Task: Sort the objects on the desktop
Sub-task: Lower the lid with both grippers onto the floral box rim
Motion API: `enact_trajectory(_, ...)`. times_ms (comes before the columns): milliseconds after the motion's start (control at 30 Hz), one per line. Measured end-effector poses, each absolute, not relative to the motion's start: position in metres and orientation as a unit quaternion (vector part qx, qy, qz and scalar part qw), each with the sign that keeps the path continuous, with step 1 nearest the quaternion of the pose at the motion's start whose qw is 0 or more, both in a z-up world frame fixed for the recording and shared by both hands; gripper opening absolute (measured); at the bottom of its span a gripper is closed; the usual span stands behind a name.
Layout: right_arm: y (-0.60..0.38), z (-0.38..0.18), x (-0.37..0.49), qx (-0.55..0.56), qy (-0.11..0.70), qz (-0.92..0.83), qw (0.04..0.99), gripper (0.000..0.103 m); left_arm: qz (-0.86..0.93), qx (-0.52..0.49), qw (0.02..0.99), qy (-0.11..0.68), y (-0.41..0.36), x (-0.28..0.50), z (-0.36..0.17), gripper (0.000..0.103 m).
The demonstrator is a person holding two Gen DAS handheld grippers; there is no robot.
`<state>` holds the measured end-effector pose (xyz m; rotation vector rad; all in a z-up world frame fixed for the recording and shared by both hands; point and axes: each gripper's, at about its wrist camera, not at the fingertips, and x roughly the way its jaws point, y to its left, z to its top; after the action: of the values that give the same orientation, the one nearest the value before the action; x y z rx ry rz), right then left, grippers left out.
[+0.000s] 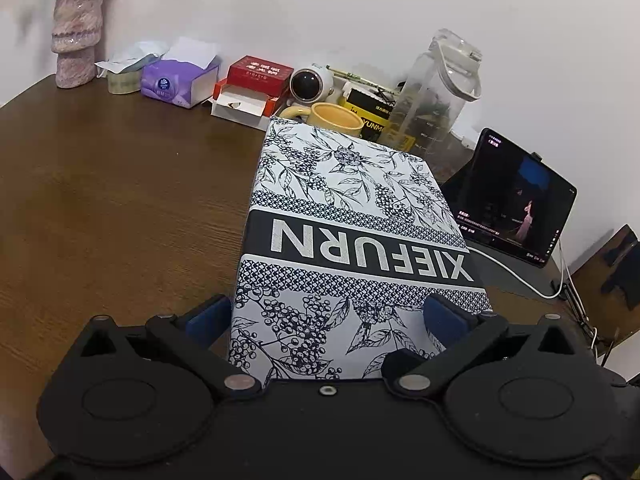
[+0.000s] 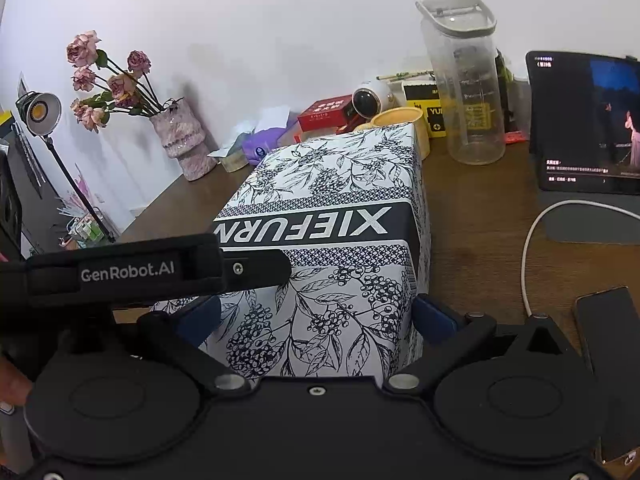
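Observation:
A white box with a dark floral print and the word XIEFURN [image 1: 352,240] stands on the brown wooden table [image 1: 120,200]. My left gripper [image 1: 328,316] has its blue pads on both sides of the box's near end, jaws wide and pressed on it. In the right wrist view the same box [image 2: 332,248] sits between the blue pads of my right gripper [image 2: 316,316], which grips its near end too. The left gripper's black body [image 2: 120,272] shows at the left of that view, next to the box.
Along the wall stand a pink vase with dried roses [image 2: 180,140], a purple tissue pack [image 1: 176,80], a red box [image 1: 256,80], a small round camera [image 1: 310,84], a yellow mug [image 1: 332,118], a clear jug [image 2: 464,80] and a tablet [image 2: 588,124]. A white cable [image 2: 532,248] and phone [image 2: 612,344] lie right.

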<state>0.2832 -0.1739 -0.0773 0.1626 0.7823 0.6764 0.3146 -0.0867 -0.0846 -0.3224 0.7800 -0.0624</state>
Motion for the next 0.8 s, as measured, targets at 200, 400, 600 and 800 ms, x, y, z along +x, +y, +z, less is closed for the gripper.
enact_trajectory(200,-0.168,-0.083,0.288,0.08,0.376,0.32,0.866,0.103,-0.03,-0.153,0.911,0.383,-0.087,0.323,-0.089,0.103)
enact_trajectory(400,-0.163,-0.087,0.291,0.078,0.38,0.315,0.866,0.103,-0.033,-0.154,0.907,0.39,-0.084,0.331,-0.093,0.103)
enact_trajectory(600,-0.161,-0.09,0.294,0.082,0.383,0.312,0.866,0.101,-0.032,-0.155,0.905,0.396,-0.085,0.336,-0.095,0.103)
enact_trajectory(800,-0.162,-0.096,0.3,0.089,0.396,0.307,0.861,0.098,-0.032,-0.156,0.898,0.411,-0.085,0.344,-0.1,0.103)
